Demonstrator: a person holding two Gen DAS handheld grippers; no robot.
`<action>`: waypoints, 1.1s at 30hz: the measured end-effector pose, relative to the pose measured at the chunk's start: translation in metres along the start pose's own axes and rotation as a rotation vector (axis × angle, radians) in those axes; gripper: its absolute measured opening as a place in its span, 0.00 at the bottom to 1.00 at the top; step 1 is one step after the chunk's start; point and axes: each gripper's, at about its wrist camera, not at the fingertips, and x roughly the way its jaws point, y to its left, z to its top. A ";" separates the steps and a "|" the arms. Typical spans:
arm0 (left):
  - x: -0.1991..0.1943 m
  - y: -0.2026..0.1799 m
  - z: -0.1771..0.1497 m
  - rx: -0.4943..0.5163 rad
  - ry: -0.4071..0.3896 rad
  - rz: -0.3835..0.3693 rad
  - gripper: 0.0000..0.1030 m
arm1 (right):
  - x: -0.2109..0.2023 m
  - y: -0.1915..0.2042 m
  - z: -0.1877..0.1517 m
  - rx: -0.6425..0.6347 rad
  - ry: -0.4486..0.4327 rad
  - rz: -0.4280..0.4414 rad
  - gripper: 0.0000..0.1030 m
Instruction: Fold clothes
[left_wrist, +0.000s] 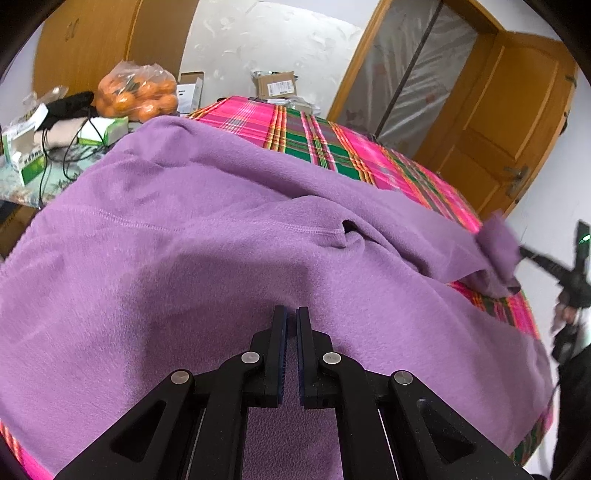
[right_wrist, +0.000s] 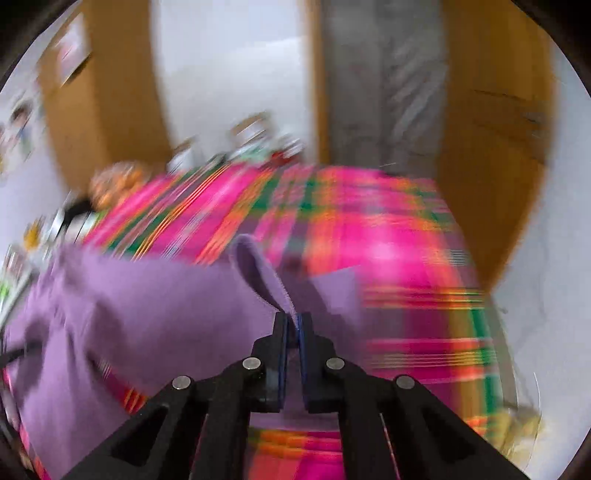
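A purple fleece garment (left_wrist: 207, 236) lies spread over a table covered with a pink and green plaid cloth (left_wrist: 314, 136). My left gripper (left_wrist: 291, 314) hovers over the garment's near part with its jaws nearly closed and nothing between them. My right gripper (right_wrist: 293, 319) is shut on a purple edge of the garment (right_wrist: 258, 269) and holds it lifted above the plaid cloth (right_wrist: 388, 240). In the left wrist view the right gripper (left_wrist: 517, 254) shows at the far right, holding the garment's corner. The right wrist view is motion-blurred.
A bag of oranges (left_wrist: 138, 92), green and white boxes (left_wrist: 26, 155), black cables and a black object sit at the table's far left. Cardboard boxes (left_wrist: 275, 85) stand at the far edge. Wooden doors (left_wrist: 509, 122) are behind on the right.
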 end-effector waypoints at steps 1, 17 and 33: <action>0.000 -0.001 0.001 0.000 0.004 -0.003 0.04 | -0.011 -0.021 0.003 0.069 -0.031 -0.042 0.06; -0.027 -0.033 0.056 0.086 -0.123 -0.062 0.04 | -0.065 -0.128 -0.020 0.401 -0.094 -0.290 0.18; -0.033 0.054 0.137 0.116 -0.158 0.132 0.05 | 0.054 0.121 0.025 -0.343 0.086 0.219 0.32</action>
